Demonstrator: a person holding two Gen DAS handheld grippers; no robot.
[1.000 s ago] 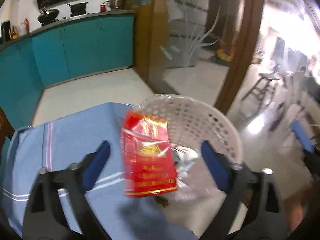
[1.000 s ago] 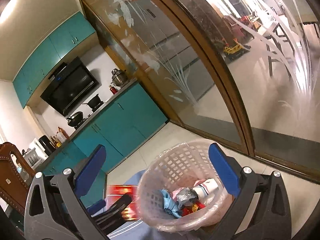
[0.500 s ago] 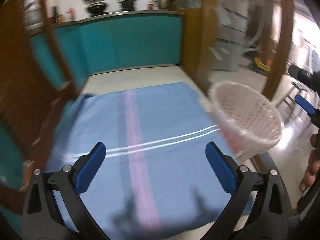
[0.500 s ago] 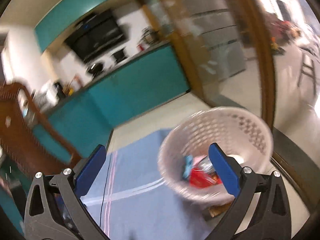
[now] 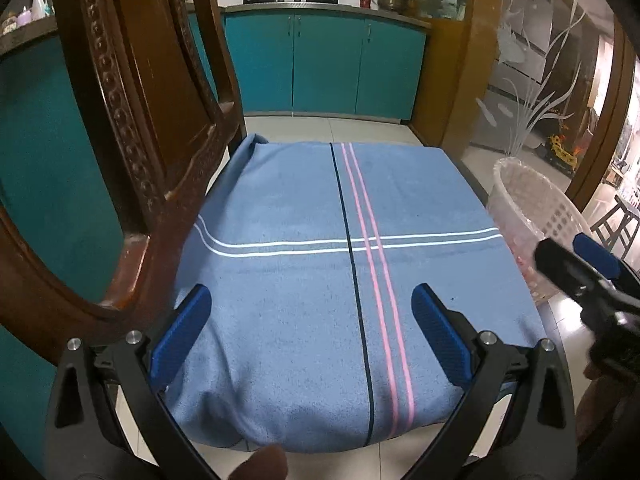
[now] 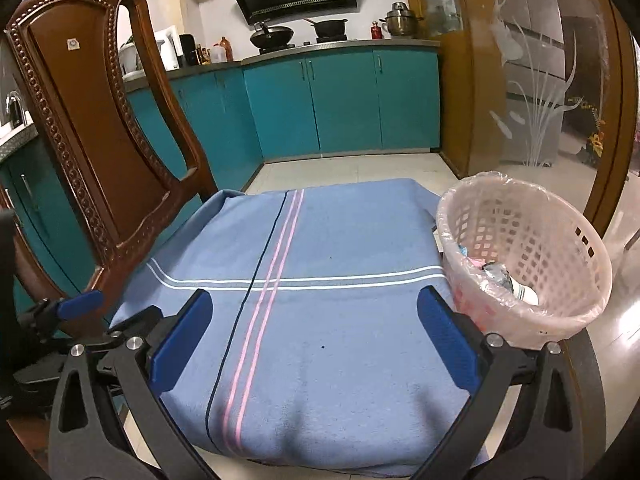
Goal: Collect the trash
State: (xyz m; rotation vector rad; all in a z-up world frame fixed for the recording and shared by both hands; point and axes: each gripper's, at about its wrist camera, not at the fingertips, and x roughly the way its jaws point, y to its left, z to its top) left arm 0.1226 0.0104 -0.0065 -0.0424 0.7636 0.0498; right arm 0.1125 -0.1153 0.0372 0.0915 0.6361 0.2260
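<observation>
Trash (image 6: 505,276) inside lined white basket (image 6: 568,312) at right edge of blue cloth (image 6: 320,280) on desk. Left gripper (image 5: 312,330) and right gripper (image 6: 314,334) fingers spread wide, grasping nothing, above cloth.

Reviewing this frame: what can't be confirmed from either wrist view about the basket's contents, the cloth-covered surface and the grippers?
- Basket contents: right wrist view shows only a few wrapped pieces; the near wall and liner hide the rest. In the left wrist view the right gripper covers part of it.
- What lies under the blue cloth: fully covered in both views.
- Left gripper: open and empty; its handle is cut off by the bottom edge.
</observation>
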